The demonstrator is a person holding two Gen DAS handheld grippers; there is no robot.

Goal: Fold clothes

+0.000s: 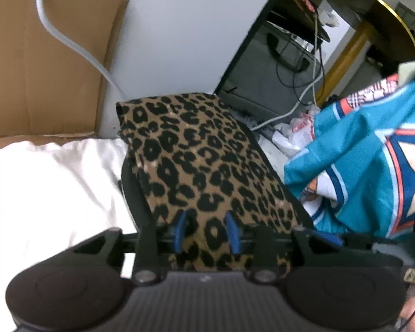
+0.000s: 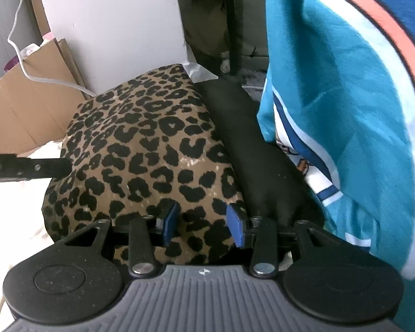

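A white-sheeted bed carries folded leopard-print clothing.

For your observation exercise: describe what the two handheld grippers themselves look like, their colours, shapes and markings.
Both match: the left gripper and right gripper each have a grey ribbed body, two round black discs at the sides, black linkage bars with silver pins and blue pads on the fingers. A small compass-like mark sits on the right one's ribbed body.

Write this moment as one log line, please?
step: folding | left claw: open over leopard-print garment | right claw: open over same garment | teal jersey: unfolded, right
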